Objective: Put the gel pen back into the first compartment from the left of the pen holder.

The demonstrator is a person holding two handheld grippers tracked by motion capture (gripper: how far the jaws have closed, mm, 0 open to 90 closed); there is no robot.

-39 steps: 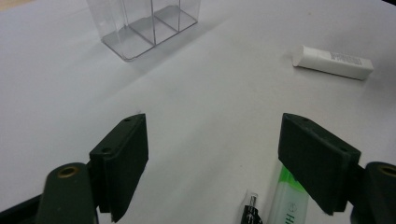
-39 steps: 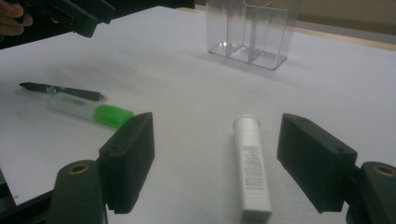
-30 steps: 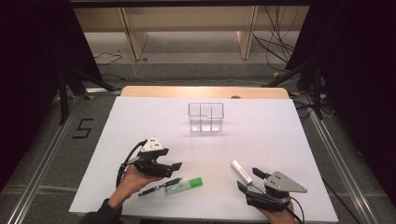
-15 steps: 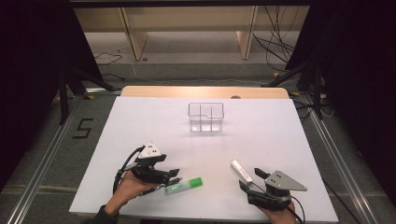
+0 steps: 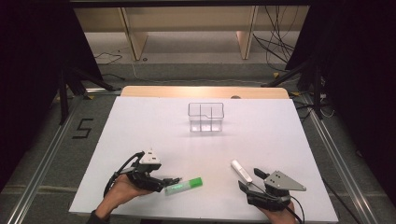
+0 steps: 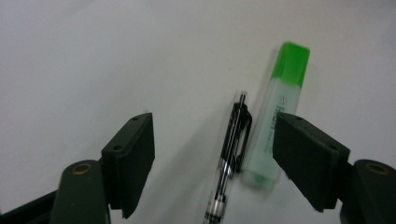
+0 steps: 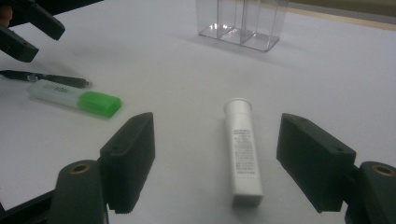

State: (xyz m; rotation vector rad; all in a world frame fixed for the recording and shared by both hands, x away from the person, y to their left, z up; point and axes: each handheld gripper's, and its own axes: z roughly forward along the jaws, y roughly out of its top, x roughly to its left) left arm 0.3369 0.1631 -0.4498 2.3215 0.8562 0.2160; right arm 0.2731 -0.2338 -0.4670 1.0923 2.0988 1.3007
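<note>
A black pen (image 6: 231, 154) lies on the white table (image 5: 261, 135) right beside a green highlighter (image 6: 275, 121), the two touching. My left gripper (image 6: 215, 140) is open, its jaws standing either side of the pen and the highlighter's white end, gripping nothing. In the high view the left gripper (image 5: 168, 181) sits at the front left, by the highlighter (image 5: 184, 185). A white tube (image 7: 243, 149) lies between the open jaws of my right gripper (image 7: 217, 130), untouched. From above, the right gripper (image 5: 249, 179) is at the front right, just behind the tube (image 5: 241, 171).
A clear plastic organizer (image 5: 206, 116) with compartments stands at the table's middle back, also seen as the organizer (image 7: 243, 23) far ahead of the right gripper. The table's front edge lies close under both hands. Floor rails run along both sides.
My left gripper has shifted slightly toward the front edge and lowered onto the pen, which now lies between its jaws. The right gripper and the tube have stayed put.
</note>
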